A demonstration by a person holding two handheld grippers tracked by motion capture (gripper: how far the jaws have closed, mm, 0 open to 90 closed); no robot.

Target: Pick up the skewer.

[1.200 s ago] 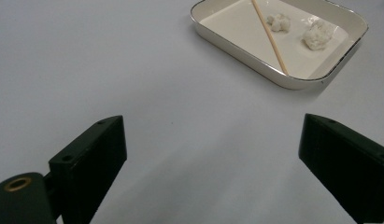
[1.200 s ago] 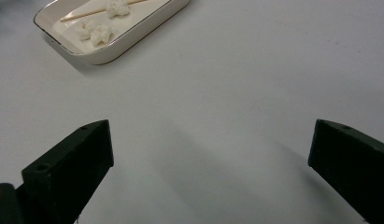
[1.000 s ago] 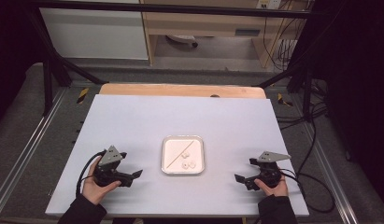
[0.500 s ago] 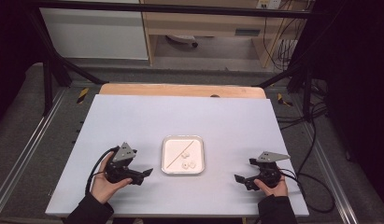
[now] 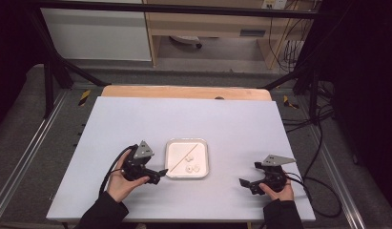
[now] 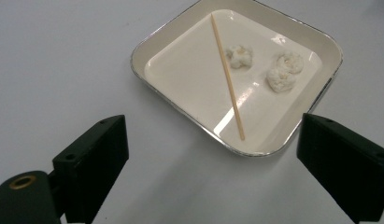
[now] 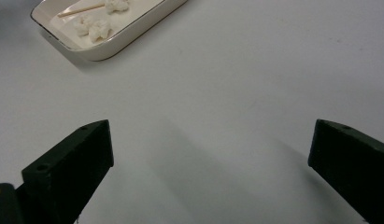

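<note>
With its jaws spread wide, the left gripper [image 5: 161, 172] hangs just beside the shallow cream square tray [image 6: 171, 37] — likely lining up on the thin wooden skewer [image 6: 227, 78] lying diagonally inside, beside three white puffs [image 6: 280, 79]. Well apart, the right gripper [image 5: 243, 182] rests equally wide — seemingly waiting.

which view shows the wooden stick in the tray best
The left gripper view: the stick lies in full length across the tray, close and sharp. The high view shows it small; the right gripper view catches just one end.
</note>
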